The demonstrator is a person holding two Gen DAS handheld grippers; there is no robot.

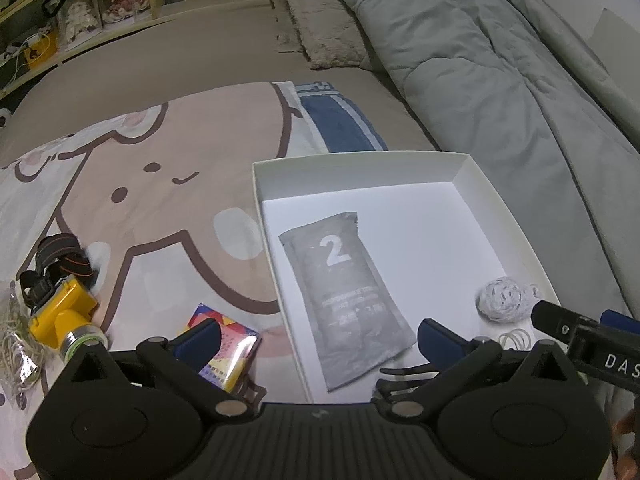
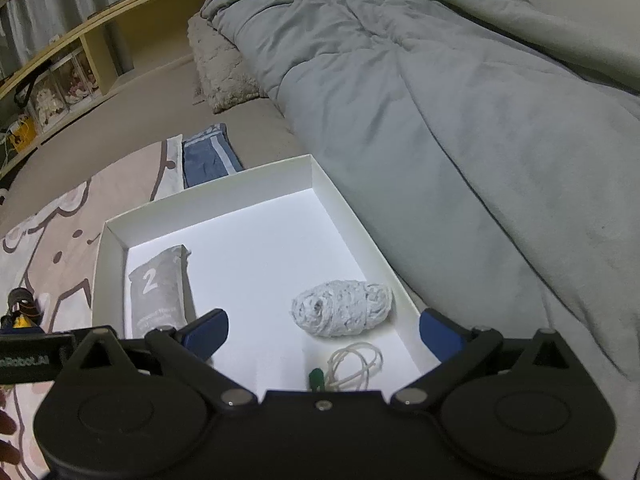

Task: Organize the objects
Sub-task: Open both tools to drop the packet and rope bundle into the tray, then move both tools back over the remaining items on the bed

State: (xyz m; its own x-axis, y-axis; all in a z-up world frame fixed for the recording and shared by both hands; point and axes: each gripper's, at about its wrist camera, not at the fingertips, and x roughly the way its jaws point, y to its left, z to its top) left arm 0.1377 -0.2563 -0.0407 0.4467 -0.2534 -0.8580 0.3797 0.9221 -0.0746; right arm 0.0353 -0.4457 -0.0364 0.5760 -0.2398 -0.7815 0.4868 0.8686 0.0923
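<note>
A shallow white box lies on the bed. Inside it are a grey pouch marked 2, a ball of pale yarn, a loop of rubber bands and a small green piece. My left gripper hangs open over the box's near left wall, nothing between its fingers. My right gripper is open above the yarn and bands. On the blanket to the left lie a yellow headlamp, a colourful small box and a tangle of string.
A cartoon-print blanket covers the bed. A grey duvet runs along the box's right side. A folded blue cloth and a fluffy pillow lie beyond. Wooden shelving stands at the far left.
</note>
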